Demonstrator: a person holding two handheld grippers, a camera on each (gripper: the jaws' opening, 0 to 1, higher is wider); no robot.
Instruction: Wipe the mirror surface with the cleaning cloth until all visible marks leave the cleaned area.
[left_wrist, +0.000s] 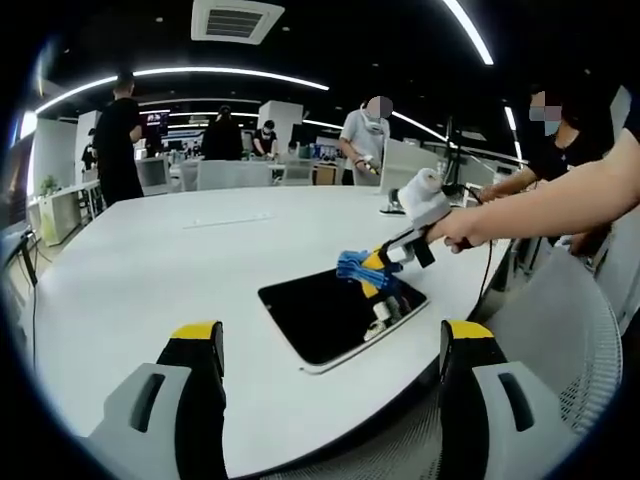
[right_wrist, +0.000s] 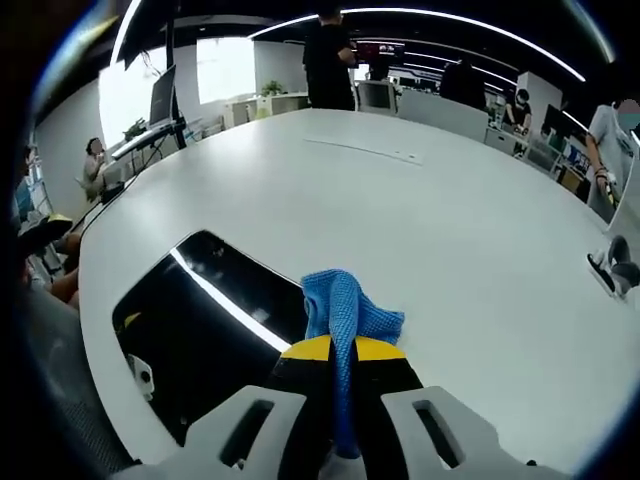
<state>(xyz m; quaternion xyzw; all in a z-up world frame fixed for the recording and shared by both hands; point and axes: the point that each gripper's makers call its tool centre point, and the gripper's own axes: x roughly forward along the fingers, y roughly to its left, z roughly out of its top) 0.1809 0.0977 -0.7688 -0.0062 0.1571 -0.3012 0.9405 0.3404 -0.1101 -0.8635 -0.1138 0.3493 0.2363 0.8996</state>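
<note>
White table: mirror under right tool clamping cloth.

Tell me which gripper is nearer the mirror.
Right. The right gripper, shut on the blue cloth, is over the mirror; the left gripper hangs open, back from its near edge.

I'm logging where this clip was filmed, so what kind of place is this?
Probably an open-plan office or lab: a large white table with people standing around desks behind it, strip lights and a ceiling air vent. The right gripper holds a blue cloth by the mirror.
</note>
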